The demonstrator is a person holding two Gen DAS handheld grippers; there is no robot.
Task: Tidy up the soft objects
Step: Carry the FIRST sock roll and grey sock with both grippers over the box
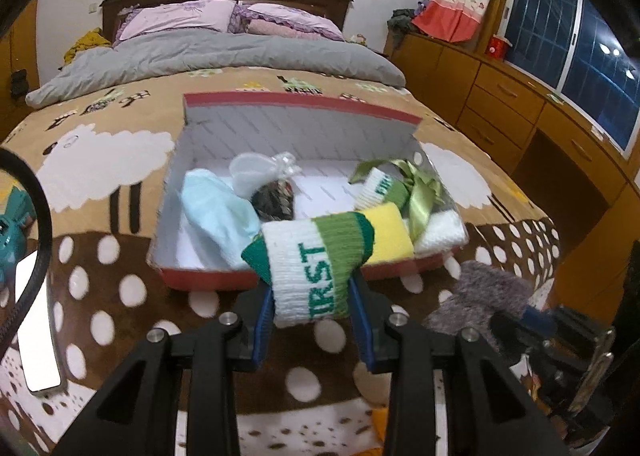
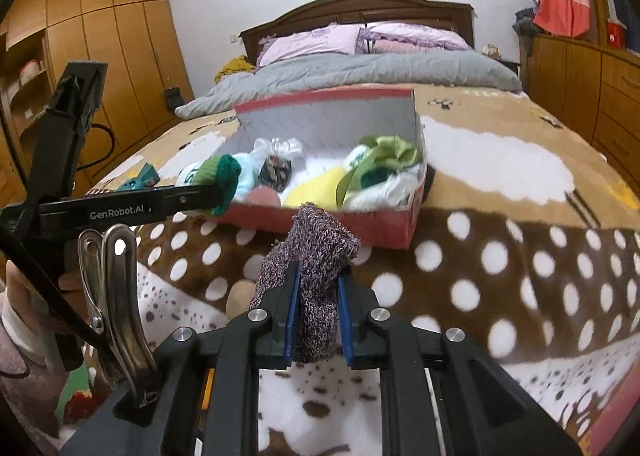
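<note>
Now left tongs (image 1: 312, 296) pinch a green-white sock (image 1: 312, 260); right tongs (image 2: 318, 292) pinch a purple knit sock (image 2: 316, 268).

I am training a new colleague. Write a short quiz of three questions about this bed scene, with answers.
1. True or false: the left gripper holds a white-and-green sock.
2. What does the right gripper hold? A) yellow cloth B) purple knit sock C) ribbon
3. Fill in: the red box stands on the ____.

Key: 1 true. 2 B, the purple knit sock. 3 bed; it rests on the spotted blanket.
</note>
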